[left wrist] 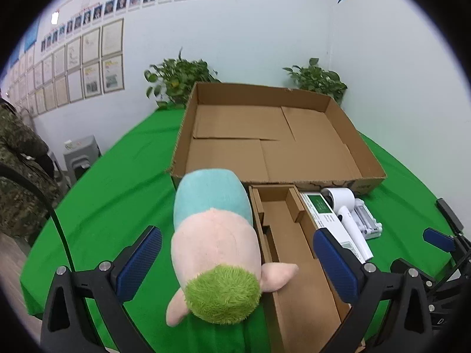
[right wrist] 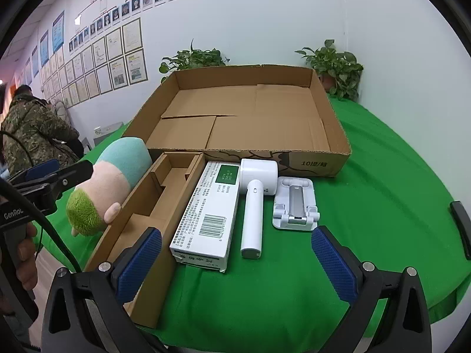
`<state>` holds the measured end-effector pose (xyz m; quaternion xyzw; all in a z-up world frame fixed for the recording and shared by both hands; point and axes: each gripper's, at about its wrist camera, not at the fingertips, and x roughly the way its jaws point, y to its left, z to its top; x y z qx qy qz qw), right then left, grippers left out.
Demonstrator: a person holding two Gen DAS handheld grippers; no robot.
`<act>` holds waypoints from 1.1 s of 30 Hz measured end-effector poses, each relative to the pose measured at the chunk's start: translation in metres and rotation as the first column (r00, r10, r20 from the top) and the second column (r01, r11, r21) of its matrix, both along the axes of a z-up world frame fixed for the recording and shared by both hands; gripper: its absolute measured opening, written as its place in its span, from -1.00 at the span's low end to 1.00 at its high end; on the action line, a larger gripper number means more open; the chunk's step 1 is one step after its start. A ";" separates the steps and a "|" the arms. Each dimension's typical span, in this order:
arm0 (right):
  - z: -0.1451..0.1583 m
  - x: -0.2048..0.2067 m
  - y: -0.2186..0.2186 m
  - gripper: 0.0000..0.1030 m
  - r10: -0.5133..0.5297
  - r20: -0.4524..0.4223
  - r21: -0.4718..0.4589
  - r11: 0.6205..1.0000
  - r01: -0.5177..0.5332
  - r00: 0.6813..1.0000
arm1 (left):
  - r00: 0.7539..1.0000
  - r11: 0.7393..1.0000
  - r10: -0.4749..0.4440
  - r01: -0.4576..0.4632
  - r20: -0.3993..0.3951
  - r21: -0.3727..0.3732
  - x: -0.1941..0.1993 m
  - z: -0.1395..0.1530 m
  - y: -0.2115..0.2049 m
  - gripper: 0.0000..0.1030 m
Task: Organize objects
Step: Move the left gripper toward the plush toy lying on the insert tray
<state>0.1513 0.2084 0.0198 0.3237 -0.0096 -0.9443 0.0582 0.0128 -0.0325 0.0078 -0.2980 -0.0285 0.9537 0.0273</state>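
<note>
A plush doll (left wrist: 215, 244) with green hair, pink body and teal end lies on the green cloth. My left gripper (left wrist: 237, 264) stands open around it, pads apart from it. The doll (right wrist: 109, 188) also shows in the right wrist view at left. Beside it lies a narrow cardboard insert tray (right wrist: 153, 206), then a white printed box (right wrist: 209, 214), a white handheld device (right wrist: 254, 206) and a white stand (right wrist: 295, 203). My right gripper (right wrist: 237, 264) is open above the cloth in front of the white box, holding nothing. A large open cardboard box (right wrist: 323, 161) sits behind, empty.
Two potted plants (right wrist: 335, 67) stand at the back by the wall. A person in a camouflage jacket (right wrist: 32, 129) stands at the left beyond the table. A grey stool (left wrist: 79, 153) is beside the table. A dark object (right wrist: 460, 226) lies at the cloth's right edge.
</note>
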 end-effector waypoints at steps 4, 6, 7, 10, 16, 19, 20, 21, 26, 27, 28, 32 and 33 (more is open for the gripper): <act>0.000 0.008 -0.002 0.99 -0.023 -0.007 -0.013 1.000 0.022 1.000 | 0.999 0.999 -0.040 0.039 0.037 0.022 -0.007 -0.009 -0.008 0.99; -0.001 0.014 -0.005 0.99 -0.043 -0.015 0.003 0.999 0.043 0.999 | 0.998 0.998 -0.059 0.058 0.032 0.025 -0.006 -0.010 -0.010 0.99; -0.001 0.018 -0.006 0.99 -0.048 -0.015 0.011 0.999 0.048 0.999 | 0.997 0.997 -0.067 0.066 0.030 0.026 -0.006 -0.012 -0.010 0.99; 0.002 0.024 -0.010 0.99 -0.039 -0.037 0.041 0.998 0.041 0.999 | 0.996 0.996 -0.088 0.088 0.015 0.032 -0.003 -0.014 -0.011 0.99; 0.011 0.006 -0.014 0.99 0.050 -0.044 0.059 0.997 -0.047 0.998 | 0.999 0.997 -0.039 0.040 -0.017 0.066 0.006 -0.010 -0.017 0.99; 0.007 -0.012 -0.013 0.99 0.090 -0.023 0.012 0.996 -0.090 0.996 | 1.000 0.998 -0.007 0.007 -0.002 0.056 0.006 -0.007 -0.019 0.99; 0.005 -0.018 -0.013 0.99 0.098 -0.018 -0.001 0.995 -0.098 0.995 | 1.000 0.999 0.010 -0.010 0.012 0.046 0.005 -0.007 -0.019 0.99; 0.003 -0.023 -0.013 0.99 0.105 -0.009 -0.010 0.994 -0.105 0.994 | 1.000 0.999 0.014 -0.015 0.022 0.046 0.004 -0.007 -0.019 0.99; -0.003 -0.031 -0.009 0.99 0.143 -0.027 -0.029 0.989 -0.144 0.989 | 0.997 0.998 -0.015 0.010 0.079 0.064 -0.001 -0.011 -0.012 0.99; -0.004 -0.032 -0.007 0.99 0.146 -0.025 -0.036 0.989 -0.147 0.989 | 0.996 0.998 -0.010 0.005 0.086 0.061 -0.002 -0.011 -0.010 0.99; -0.006 -0.033 -0.004 0.99 0.147 -0.019 -0.047 0.988 -0.147 0.989 | 0.995 0.998 -0.003 -0.004 0.096 0.065 -0.005 -0.011 -0.008 0.99; -0.012 -0.040 0.010 0.99 0.131 0.003 -0.082 0.988 -0.131 0.991 | 0.993 0.995 -0.008 -0.005 0.121 0.102 -0.010 -0.011 -0.003 0.98; -0.012 -0.041 0.013 0.99 0.125 0.003 -0.088 0.988 -0.124 0.992 | 0.992 0.995 -0.009 -0.004 0.123 0.103 -0.010 -0.010 -0.001 0.98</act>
